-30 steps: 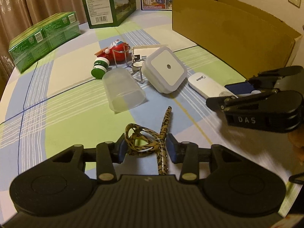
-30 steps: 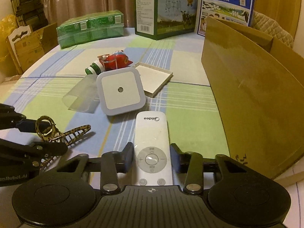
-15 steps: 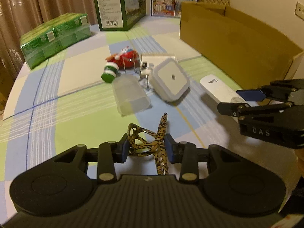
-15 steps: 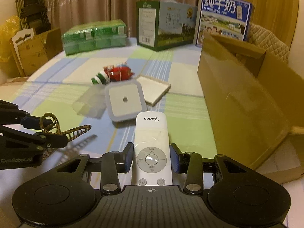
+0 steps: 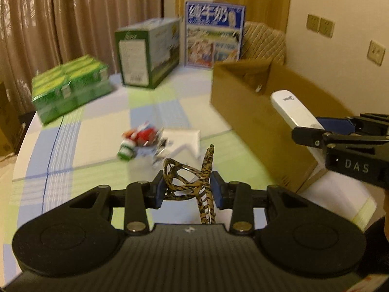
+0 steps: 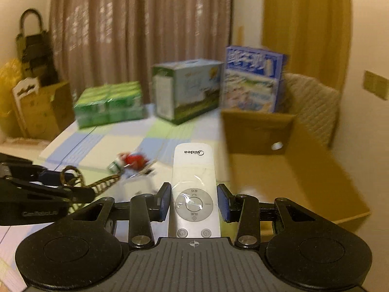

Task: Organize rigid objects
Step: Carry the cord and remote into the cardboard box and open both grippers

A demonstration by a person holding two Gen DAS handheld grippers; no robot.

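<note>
Both grippers are now up off the table with their loads, a second ago both items were still at tabletop level, so the pick phase looks done and this is the carry

Left gripper (image 5: 186,192): jaws narrow, clamped on the leopard-print hair clip (image 5: 194,182). Clip sits between the blue pads, its toothed end poking forward, looped end to the left. It's clear of the cloth now

Right gripper (image 6: 193,202): closed on the white remote (image 6: 193,189), gripped across the round button pad, logo end pointing away. In the left view the remote sticks out up and left from the jaws, in front of the near wall of the cardboard box (image 5: 255,112)

Box is on the right side of the table (image 5: 97,146), open at the top. Right view looks partly into it: brown inner walls, a hole in the far panel, floor not really visible so can't say what's already inside

Left behind on the table, mid-left and blurred: red toy (image 5: 143,135), green-and-white bottle (image 5: 125,150), a white tray-like piece (image 5: 184,138). The clear cup and square night light from a second ago are hidden behind the clip or lost in blur here

Both views are smeared, consistent with fast motion. My read: both items are headed for the box, remote nearer to it. Risk is the clip, thin and gripped off-centre, it could twist in the pads. Several items left after this pair
</note>
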